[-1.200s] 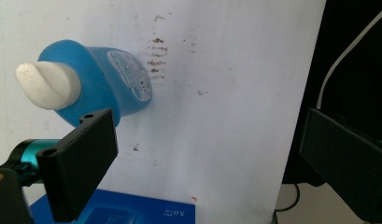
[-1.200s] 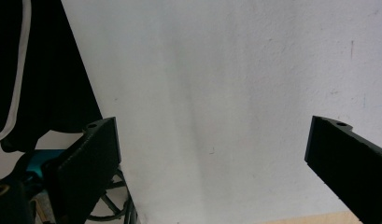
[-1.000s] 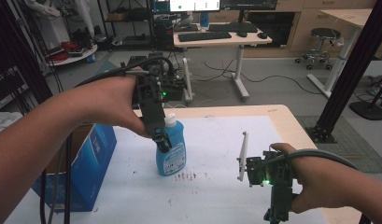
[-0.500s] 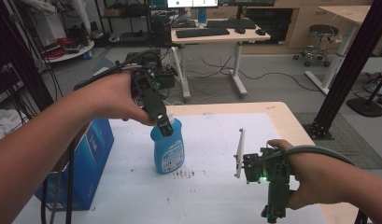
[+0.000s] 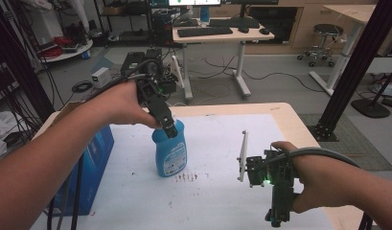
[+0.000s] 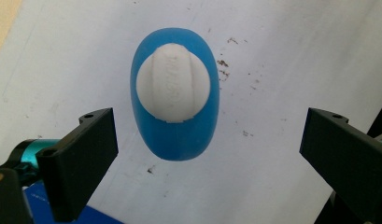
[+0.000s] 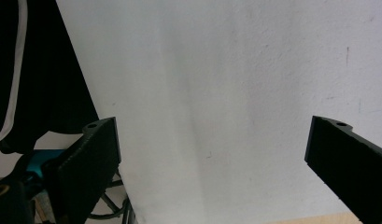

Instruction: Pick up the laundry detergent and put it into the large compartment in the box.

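Note:
A blue bottle with a white cap stands upright on the white table top. My left gripper hangs just above the bottle's top and points down at it. In the left gripper view the jaws of the left gripper stand wide open on either side of the bottle and do not touch it. My right gripper is low over the table's front right part. In its own view the right gripper is open above bare white surface with nothing between the jaws.
A blue box stands at the table's left edge. A thin white strip stands upright beside the right hand. Dark specks mark the surface in front of the bottle. Beyond the table's left edge the right gripper view has dark floor.
The left gripper has risen a little above the bottle's top. The right gripper has stayed about where it was.

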Motion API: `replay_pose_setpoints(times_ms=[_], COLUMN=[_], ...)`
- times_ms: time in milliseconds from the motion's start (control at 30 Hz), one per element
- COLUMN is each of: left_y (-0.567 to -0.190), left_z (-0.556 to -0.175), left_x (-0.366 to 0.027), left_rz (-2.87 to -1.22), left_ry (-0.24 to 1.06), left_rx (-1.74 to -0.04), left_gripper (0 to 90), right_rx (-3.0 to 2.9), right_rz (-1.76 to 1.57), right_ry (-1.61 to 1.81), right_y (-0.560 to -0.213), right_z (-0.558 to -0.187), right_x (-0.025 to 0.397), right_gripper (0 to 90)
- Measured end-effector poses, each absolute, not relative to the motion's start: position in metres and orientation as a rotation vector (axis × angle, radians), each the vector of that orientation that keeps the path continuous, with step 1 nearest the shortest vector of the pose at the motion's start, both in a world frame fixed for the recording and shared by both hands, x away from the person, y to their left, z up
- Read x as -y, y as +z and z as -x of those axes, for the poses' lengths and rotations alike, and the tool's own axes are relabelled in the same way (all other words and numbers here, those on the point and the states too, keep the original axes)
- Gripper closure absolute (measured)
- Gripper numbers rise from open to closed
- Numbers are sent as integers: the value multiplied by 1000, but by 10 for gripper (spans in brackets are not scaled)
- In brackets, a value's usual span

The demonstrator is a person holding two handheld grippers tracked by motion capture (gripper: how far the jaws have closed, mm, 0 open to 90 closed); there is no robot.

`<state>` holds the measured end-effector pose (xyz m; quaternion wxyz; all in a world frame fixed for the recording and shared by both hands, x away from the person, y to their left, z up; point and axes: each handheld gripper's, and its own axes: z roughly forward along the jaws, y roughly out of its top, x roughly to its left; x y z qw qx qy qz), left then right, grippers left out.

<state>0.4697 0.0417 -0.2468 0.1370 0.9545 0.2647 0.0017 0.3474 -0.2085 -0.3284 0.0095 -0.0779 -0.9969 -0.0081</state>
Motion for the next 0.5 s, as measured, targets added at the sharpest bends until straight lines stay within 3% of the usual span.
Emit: replay_pose_setpoints(times_ms=[500], left_y=[-279], left_z=[-481], left_x=[-42], left_rz=[-2678], left_ry=[-24], left_rx=[-854], left_gripper=[42], right_rx=[3114], right_rz=[242], right_ry=[-16], right_y=[-330], right_z=[-348], right_x=[205], right_gripper=[25])
